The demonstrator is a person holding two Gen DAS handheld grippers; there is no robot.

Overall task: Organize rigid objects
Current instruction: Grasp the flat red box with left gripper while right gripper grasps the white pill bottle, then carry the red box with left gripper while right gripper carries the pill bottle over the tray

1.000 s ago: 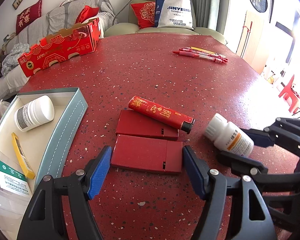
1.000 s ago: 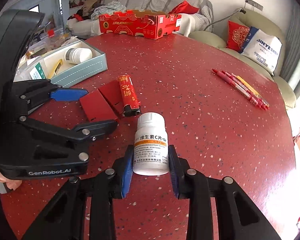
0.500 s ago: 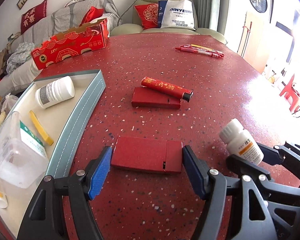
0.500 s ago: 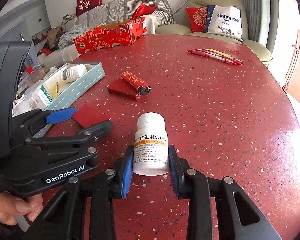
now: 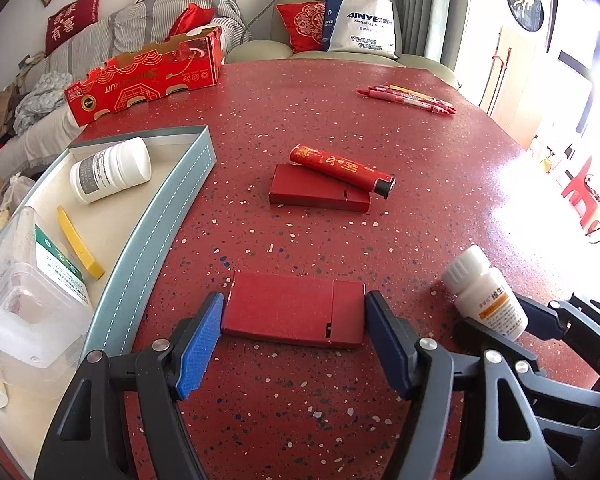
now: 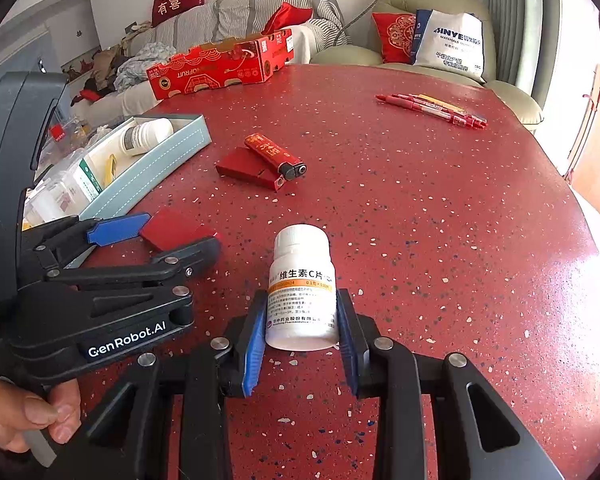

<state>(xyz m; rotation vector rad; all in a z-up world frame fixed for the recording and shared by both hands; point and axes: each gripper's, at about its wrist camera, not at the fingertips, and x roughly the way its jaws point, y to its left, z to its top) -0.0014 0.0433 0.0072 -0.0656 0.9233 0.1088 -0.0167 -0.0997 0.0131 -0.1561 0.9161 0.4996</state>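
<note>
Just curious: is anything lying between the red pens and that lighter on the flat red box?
No, only bare table between the pens and the lighter, seen in both views.

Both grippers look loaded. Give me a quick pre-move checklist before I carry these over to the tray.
1. Left gripper on the red flat box: ok, fingers press both ends.
2. Right gripper on the white vitamin bottle: ok, fingers clamp its sides, cap pointing away.
3. Held items lifted off the red table: cannot tell.
4. Free space in the blue tray: ok, bare floor between the white bottle and the yellow strip.
5. Path to the tray: ok, nothing between box and tray wall.
6. Lighter and second red box undisturbed: ok, apart from both grippers.
</note>
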